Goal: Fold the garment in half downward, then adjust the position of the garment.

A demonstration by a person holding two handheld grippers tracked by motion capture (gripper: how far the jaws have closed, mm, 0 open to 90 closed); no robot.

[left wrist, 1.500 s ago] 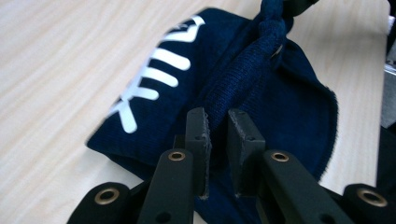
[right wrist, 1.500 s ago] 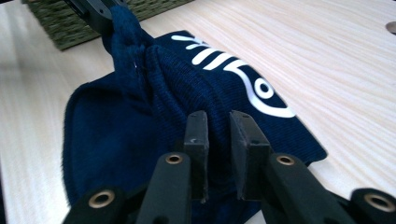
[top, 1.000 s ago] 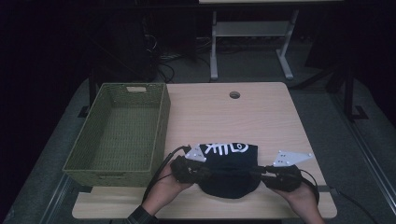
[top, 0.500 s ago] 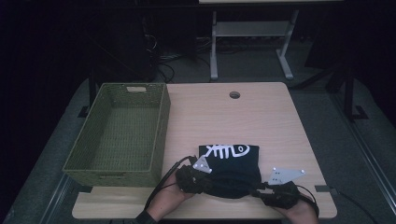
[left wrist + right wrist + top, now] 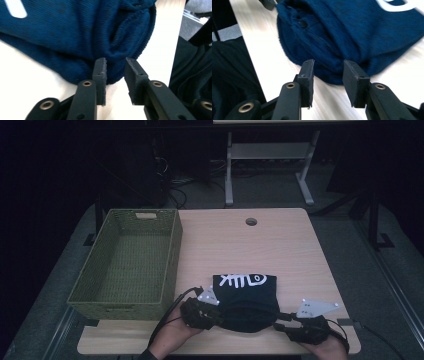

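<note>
A dark blue folded garment [image 5: 245,297] with a white fish-bone print lies near the front edge of the wooden table [image 5: 235,245]. My left gripper [image 5: 216,314] is at its near left corner and my right gripper [image 5: 284,326] at its near right corner. In the left gripper view, the left gripper [image 5: 115,71] has just been opening, and a thick fold of the garment [image 5: 75,32] reaches between its tips without being pinched. In the right gripper view, the right gripper [image 5: 328,73] has also just been opening, with the garment's edge [image 5: 342,35] loose between its tips.
An empty green woven basket [image 5: 130,260] stands on the left part of the table. A round cable hole [image 5: 251,222] sits near the far edge. Beyond the table stands a white metal frame [image 5: 270,155] on a dark floor.
Both grippers let go of the garment's near edge and their jaws widened. The right hand drew back toward the table's front edge. The garment's bulging near side has settled flatter.
</note>
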